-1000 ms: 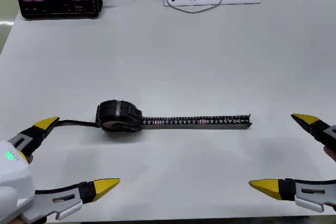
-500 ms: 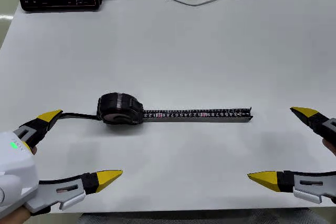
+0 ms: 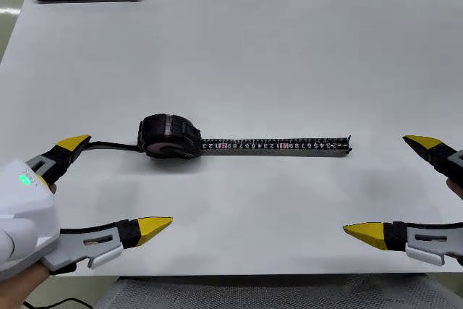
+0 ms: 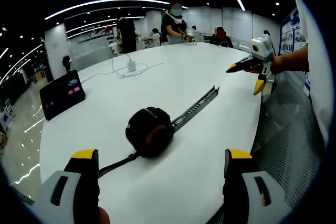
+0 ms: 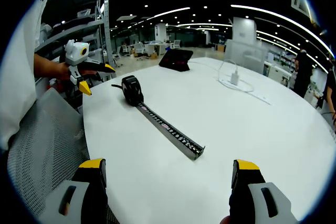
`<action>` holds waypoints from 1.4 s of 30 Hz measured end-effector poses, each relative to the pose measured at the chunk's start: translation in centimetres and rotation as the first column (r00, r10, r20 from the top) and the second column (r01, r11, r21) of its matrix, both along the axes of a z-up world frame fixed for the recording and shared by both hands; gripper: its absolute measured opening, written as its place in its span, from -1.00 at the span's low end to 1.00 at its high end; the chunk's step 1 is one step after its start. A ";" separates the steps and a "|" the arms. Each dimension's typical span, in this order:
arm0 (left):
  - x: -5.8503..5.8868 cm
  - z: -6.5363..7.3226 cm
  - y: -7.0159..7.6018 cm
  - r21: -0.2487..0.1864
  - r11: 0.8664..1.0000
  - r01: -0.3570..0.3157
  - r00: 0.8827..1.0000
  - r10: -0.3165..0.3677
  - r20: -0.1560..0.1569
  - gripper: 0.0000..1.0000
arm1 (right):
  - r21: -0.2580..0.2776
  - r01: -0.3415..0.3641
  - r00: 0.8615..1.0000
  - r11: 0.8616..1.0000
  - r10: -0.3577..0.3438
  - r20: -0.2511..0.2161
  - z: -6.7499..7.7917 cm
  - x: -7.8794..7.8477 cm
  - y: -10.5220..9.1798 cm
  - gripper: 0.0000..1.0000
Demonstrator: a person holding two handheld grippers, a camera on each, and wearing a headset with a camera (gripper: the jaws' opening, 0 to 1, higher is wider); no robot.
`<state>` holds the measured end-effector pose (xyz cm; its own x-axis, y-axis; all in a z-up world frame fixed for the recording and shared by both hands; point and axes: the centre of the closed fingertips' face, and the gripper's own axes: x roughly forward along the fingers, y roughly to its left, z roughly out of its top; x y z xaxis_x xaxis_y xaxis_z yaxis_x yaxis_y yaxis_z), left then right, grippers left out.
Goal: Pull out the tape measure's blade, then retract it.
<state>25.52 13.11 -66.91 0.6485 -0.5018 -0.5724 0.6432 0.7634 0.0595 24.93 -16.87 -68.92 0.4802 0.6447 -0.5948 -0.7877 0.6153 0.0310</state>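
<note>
White workbench (image 3: 253,56) before me: the tape measure (image 3: 168,137) sits mid-table, blade (image 3: 278,145) already out, so I reckon only retracting is left. My left gripper (image 3: 124,180) and right gripper (image 3: 378,184) gape wide, holding nothing.

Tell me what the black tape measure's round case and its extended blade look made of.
Round black case: likely matte plastic or rubber, dull with a reddish side disc. Extended blade: probably thin painted metal; it lies straight and stiff on the white table, dark with pale printed numerals.
</note>
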 end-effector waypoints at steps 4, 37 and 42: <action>0.0 0.0 0.0 0.000 1.000 0.002 1.000 -0.002 -0.001 0.95 | 0.000 0.001 1.000 1.000 -0.001 0.000 0.0 0.0 0.0 0.98; 0.2 0.1 -0.5 -0.007 1.000 0.010 1.000 -0.010 -0.001 0.95 | 0.001 0.001 1.000 1.000 -0.001 0.006 0.1 0.2 -0.1 0.98; 0.4 0.0 -0.9 -0.011 1.000 0.010 1.000 -0.010 -0.002 0.94 | 0.002 0.000 1.000 1.000 0.000 0.007 0.2 0.2 0.0 0.98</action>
<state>25.95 12.23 -66.92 0.6423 -0.5148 -0.5678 0.6510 0.7575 0.0497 25.16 -16.85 -68.74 0.4844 0.6458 -0.5901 -0.7879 0.6152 0.0266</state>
